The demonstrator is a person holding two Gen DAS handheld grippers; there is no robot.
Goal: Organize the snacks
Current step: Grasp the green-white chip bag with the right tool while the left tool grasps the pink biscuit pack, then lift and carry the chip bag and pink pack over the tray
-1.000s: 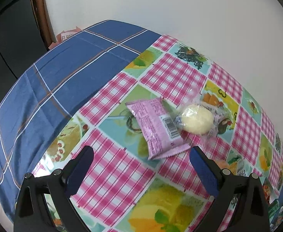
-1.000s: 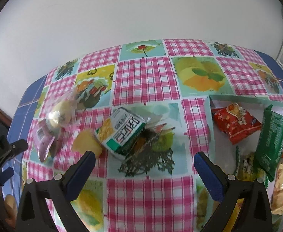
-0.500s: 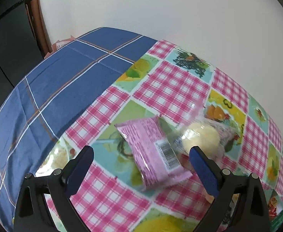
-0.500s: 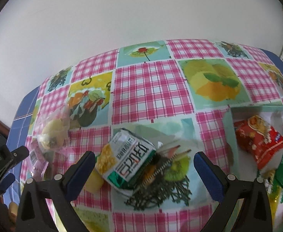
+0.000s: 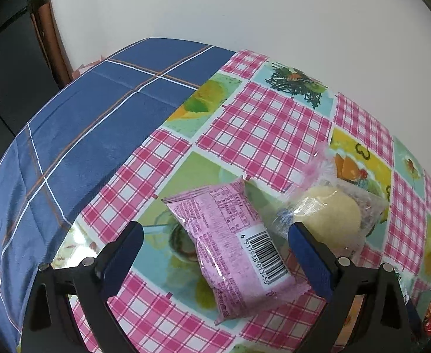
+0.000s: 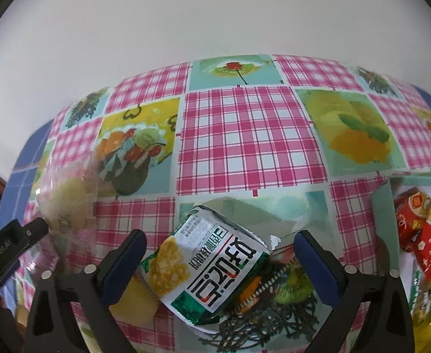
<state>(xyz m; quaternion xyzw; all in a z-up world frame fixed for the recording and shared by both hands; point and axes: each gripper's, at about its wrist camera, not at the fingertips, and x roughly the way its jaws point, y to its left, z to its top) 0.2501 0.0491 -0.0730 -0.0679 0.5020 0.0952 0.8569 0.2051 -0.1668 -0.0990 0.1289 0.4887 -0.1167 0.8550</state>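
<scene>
With both tongs spread, we judge the pink packet (image 5: pixel 233 244) between our left gripper (image 5: pixel 215 241) fingers light, crinkly and slippery, best pinched across its padded middle.

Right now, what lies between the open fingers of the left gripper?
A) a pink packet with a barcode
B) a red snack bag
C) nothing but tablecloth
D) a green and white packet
A: in the left wrist view the pink packet, barcode up, lies flat on the tablecloth between the spread fingers of the left gripper, not yet gripped.
</scene>
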